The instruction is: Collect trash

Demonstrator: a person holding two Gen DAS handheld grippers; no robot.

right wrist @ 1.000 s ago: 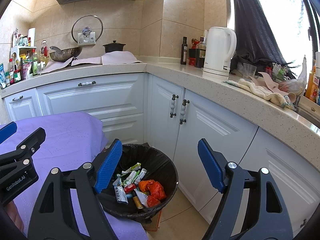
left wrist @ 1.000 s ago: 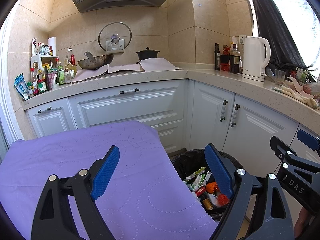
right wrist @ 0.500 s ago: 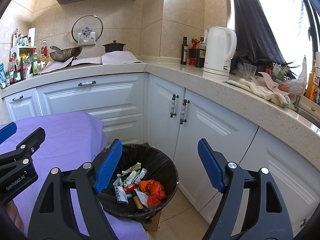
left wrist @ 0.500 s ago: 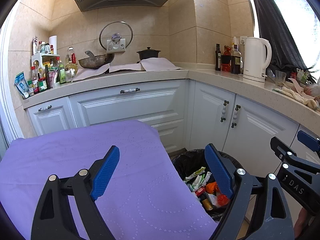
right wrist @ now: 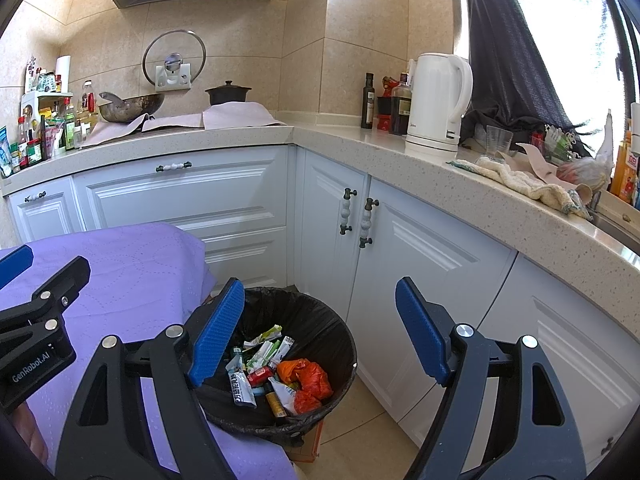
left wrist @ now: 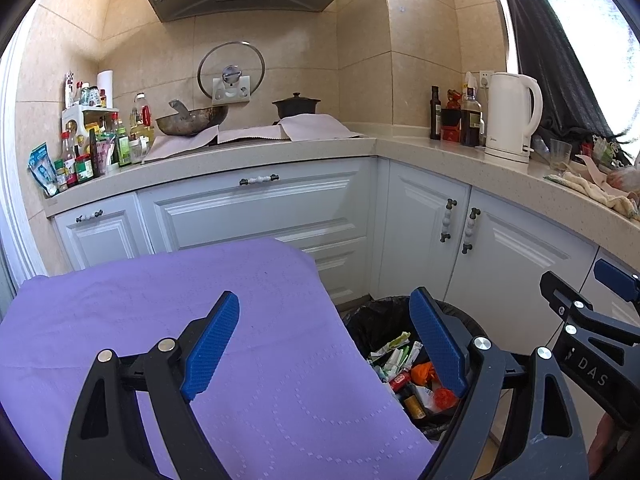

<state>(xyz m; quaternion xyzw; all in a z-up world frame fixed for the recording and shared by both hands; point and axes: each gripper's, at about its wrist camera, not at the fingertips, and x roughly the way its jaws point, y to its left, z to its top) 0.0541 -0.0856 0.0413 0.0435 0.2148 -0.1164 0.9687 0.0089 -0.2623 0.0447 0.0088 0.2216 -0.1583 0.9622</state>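
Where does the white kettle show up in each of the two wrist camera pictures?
Left wrist view: the white kettle stands on the counter at upper right, near the dark curtain.
Right wrist view: the white kettle stands on the counter right of centre, upper half, with dark bottles just left of it.
Shared landmark: the black trash bin, bottom right of centre in the left view, bottom centre in the right view.

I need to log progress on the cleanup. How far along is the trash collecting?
Done: wrappers and orange scraps already lie in the black-lined bin beside the purple cloth, which shows no litter. In hand: nothing; the left gripper and right gripper both stand open and empty. Left: no loose trash shows near the bin, so the job looks close to finished.
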